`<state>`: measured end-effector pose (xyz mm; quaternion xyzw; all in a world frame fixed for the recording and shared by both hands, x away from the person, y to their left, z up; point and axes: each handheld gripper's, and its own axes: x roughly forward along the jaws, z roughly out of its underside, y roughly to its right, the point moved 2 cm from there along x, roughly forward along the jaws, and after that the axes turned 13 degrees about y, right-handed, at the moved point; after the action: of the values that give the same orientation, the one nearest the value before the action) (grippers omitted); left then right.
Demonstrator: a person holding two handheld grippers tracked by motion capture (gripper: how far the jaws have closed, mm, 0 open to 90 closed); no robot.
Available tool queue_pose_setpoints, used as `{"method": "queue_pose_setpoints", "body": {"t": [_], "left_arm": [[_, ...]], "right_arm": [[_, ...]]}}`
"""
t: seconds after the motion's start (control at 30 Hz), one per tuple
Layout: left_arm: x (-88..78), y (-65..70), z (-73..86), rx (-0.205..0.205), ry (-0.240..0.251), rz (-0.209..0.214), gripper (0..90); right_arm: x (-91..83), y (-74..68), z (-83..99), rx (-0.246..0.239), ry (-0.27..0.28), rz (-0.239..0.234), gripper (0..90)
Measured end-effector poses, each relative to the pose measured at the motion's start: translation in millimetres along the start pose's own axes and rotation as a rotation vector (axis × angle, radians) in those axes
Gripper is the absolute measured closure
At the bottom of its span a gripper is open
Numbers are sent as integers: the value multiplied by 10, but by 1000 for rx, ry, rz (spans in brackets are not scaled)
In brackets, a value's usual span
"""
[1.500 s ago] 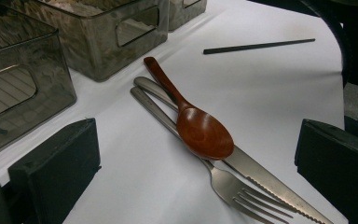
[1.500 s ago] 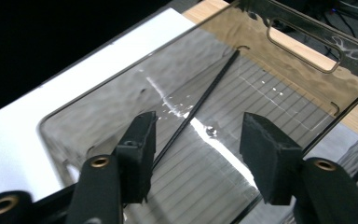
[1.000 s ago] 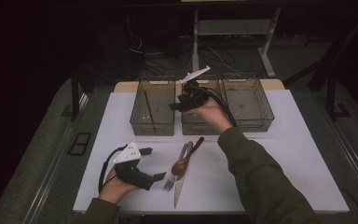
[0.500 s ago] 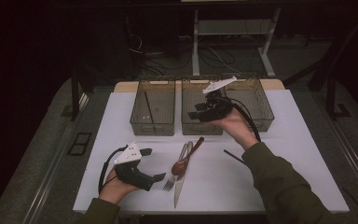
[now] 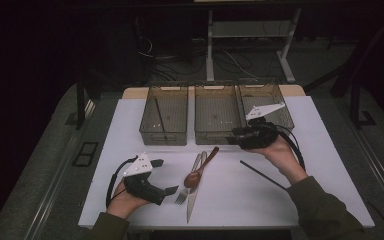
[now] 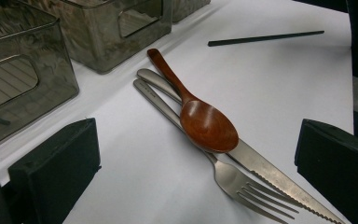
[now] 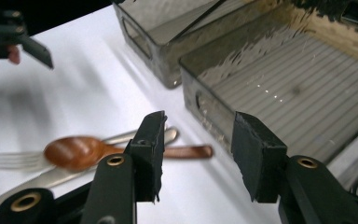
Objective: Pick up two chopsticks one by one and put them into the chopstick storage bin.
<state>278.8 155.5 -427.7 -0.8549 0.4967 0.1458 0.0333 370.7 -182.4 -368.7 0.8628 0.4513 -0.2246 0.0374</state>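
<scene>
A brown wooden spoon (image 5: 198, 172) lies across a metal fork (image 5: 186, 189) and a serrated knife (image 5: 190, 199) at the table's front middle. One black chopstick (image 5: 261, 174) lies on the white table to their right, and another chopstick (image 5: 159, 120) leans in the left clear bin (image 5: 164, 135). My left gripper (image 5: 166, 176) rests open on the table left of the cutlery, with the spoon (image 6: 205, 123) ahead of its jaws. My right gripper (image 5: 236, 133) hovers before the middle bin (image 5: 215, 135). Its jaws (image 7: 200, 140) have just been closing, with nothing between them.
A third clear bin (image 5: 275, 102) stands at the back right, beside the right hand. The three bins line the table's far edge. Desk legs and cables lie on the dark floor beyond. The white table surface (image 5: 325, 165) spreads right of the loose chopstick.
My right gripper has moved from above the middle bin to the right and nearer, down to the bins' front wall. The left gripper has stayed put.
</scene>
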Motion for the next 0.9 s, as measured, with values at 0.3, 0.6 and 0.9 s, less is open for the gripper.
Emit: {"method": "queue_pose_setpoints", "body": {"t": [0.3, 0.6, 0.9], "left_arm": [[13, 9, 11, -1, -3, -3, 0], [-2, 17, 6, 4, -4, -3, 0], [-1, 19, 3, 5, -4, -2, 0]], "right_arm": [[-246, 24, 277, 7, -45, 4, 598], [-440, 67, 479, 2, -106, 25, 636], [-648, 82, 638, -29, -214, 37, 671]]}}
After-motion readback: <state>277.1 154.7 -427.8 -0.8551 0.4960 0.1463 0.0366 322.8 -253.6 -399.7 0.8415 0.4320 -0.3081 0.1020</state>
